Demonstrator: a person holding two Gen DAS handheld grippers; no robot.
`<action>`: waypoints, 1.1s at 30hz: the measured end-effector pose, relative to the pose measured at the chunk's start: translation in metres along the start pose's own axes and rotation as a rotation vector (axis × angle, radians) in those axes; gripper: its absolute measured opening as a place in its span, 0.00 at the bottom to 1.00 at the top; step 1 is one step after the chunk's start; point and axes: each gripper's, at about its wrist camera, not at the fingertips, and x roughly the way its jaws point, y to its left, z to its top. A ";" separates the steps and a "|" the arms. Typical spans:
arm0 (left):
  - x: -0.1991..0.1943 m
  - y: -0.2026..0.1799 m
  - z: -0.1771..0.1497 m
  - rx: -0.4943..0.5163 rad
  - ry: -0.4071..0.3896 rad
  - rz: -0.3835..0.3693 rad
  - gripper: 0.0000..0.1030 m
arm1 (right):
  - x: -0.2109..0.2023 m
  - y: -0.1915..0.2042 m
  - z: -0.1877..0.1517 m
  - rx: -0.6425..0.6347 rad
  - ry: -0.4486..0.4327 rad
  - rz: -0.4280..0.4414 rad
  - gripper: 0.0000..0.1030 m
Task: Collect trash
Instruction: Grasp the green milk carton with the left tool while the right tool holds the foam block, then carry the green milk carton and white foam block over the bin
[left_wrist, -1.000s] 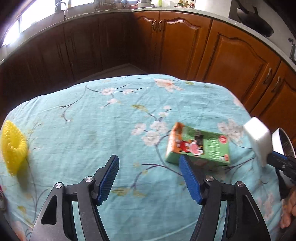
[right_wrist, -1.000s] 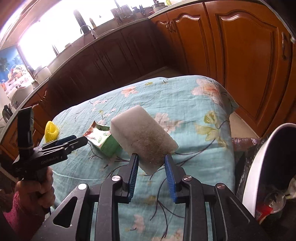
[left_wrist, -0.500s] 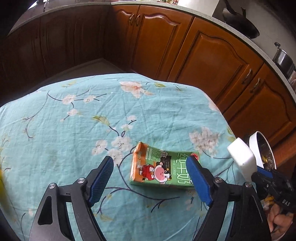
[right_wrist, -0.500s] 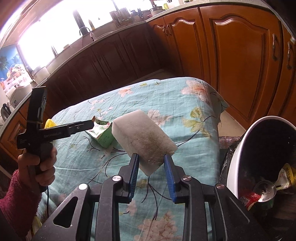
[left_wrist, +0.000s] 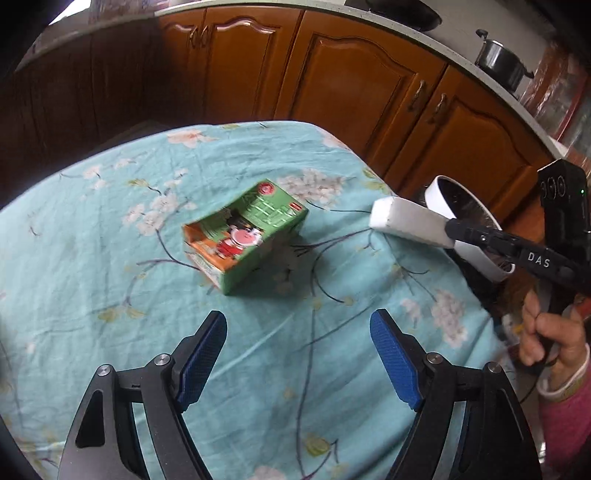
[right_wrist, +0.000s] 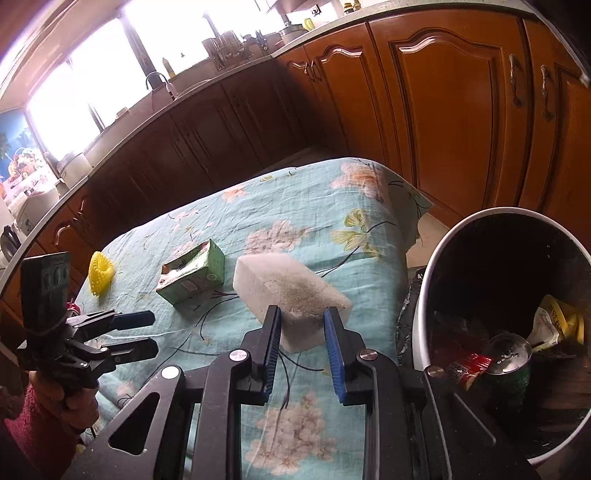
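A white sponge block (right_wrist: 284, 280) with a grey fuzzy face is held over the table's right end, with my right gripper (right_wrist: 303, 312) shut on it and its jaws closing tighter. The left wrist view shows the sponge (left_wrist: 406, 221) just in front of the white trash bin (left_wrist: 436, 195). A green and orange drink carton (left_wrist: 245, 236) lies on its side on the teal floral tablecloth (left_wrist: 110, 258). My left gripper (left_wrist: 297, 317) stands open just short of the carton, with nothing between its fingers. From the right wrist the carton (right_wrist: 192, 275) lies beyond the left gripper (right_wrist: 151, 332).
The bin (right_wrist: 424, 295) stands off the table's right edge and holds a can (right_wrist: 509, 358) and wrappers. A yellow foam net (right_wrist: 100, 273) lies at the table's far left. Wooden cabinets (left_wrist: 369, 92) run close behind the table. A hand in a pink sleeve (left_wrist: 554, 332) holds the right gripper.
The left gripper has opened wider, swung round and drawn back from the carton, which now lies beyond its tips. The right gripper has carried the sponge toward the bin.
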 end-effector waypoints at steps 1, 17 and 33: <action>-0.001 0.003 0.005 0.020 -0.013 0.038 0.78 | 0.001 0.000 0.001 -0.004 0.006 -0.002 0.23; 0.066 0.005 0.058 0.237 0.051 0.057 0.81 | 0.021 0.033 0.014 -0.300 0.111 -0.022 0.76; 0.032 -0.006 0.028 0.057 0.003 0.019 0.42 | 0.031 0.039 -0.008 -0.279 0.131 -0.050 0.58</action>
